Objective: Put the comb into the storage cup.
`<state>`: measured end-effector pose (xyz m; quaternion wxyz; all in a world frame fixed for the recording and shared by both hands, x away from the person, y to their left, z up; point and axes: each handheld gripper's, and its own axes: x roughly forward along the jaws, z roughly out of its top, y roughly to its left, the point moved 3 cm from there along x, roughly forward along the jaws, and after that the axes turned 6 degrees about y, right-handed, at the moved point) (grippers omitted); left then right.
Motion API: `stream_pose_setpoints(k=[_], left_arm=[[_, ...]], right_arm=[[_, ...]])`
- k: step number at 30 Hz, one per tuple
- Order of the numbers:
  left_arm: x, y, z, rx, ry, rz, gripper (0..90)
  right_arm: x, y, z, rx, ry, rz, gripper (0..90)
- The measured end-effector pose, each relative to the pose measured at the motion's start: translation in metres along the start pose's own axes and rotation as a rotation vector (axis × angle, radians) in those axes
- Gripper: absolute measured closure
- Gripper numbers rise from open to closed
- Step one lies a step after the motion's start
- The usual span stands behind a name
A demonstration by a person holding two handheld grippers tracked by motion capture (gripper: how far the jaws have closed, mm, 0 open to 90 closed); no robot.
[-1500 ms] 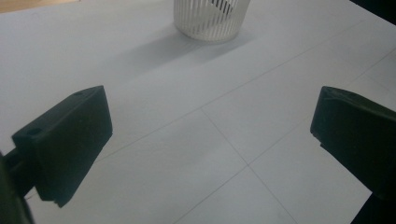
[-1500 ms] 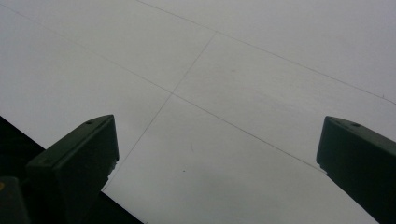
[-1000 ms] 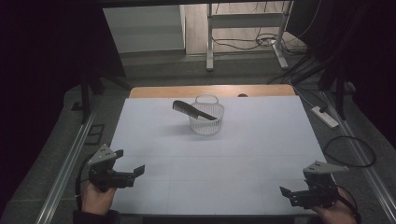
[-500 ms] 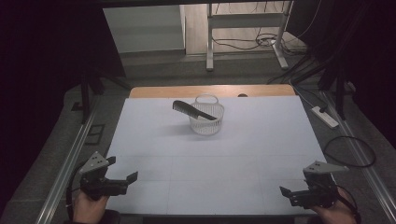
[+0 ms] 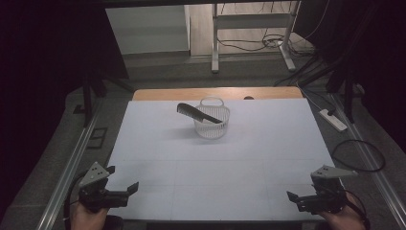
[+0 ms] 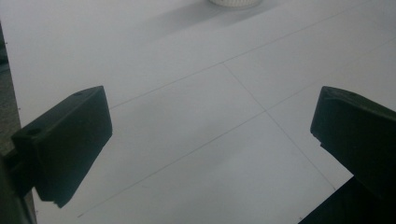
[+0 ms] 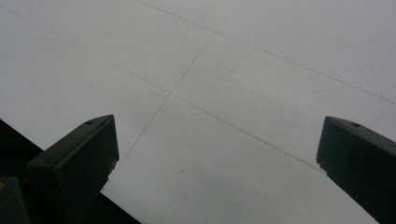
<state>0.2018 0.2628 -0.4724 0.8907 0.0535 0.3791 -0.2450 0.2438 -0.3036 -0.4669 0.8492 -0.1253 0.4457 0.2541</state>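
**High view: comb rests across a small basket, both grippers parked at the near edge**

High view shows a small white wire-mesh basket [image 5: 212,122] standing upright on the white table [image 5: 268,158], toward the far side and roughly on the centre line. It has a looped handle at its far rim. A black comb [image 5: 197,113] lies across the top of the basket: its narrow handle end sits over the basket's right rim, while the wider toothed end juts out past the left rim and hangs above the table, tilted a little upward. The comb touches the basket rim and is not down inside it. Whether anything else lies inside the basket cannot be told through the mesh.

Both grippers are well apart from the basket and comb, at the near corners. The left gripper [image 5: 128,189] sits at the table's near left edge in a person's hand [image 5: 88,218], its jaws spread wide and holding nothing; the left gripper view confirms this, with bare white tabletop between the two black jaws and the basket's base [image 6: 235,2] just visible at the top edge. The right gripper [image 5: 294,197] sits at the near right edge in the other hand [image 5: 345,218], its jaws likewise spread and empty, with plain tabletop and thin grid lines between them in the right gripper view.
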Motion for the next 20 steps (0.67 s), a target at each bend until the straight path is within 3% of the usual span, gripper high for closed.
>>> stream_pose_setpoints(k=[20], left_arm=[[0.0034, -0.0021, -0.007, 0.008, 0.071, 0.054, 0.0]], right_arm=[[0.0007, 0.0006, 0.0004, -0.003, 0.008, 0.0, 0.0]])
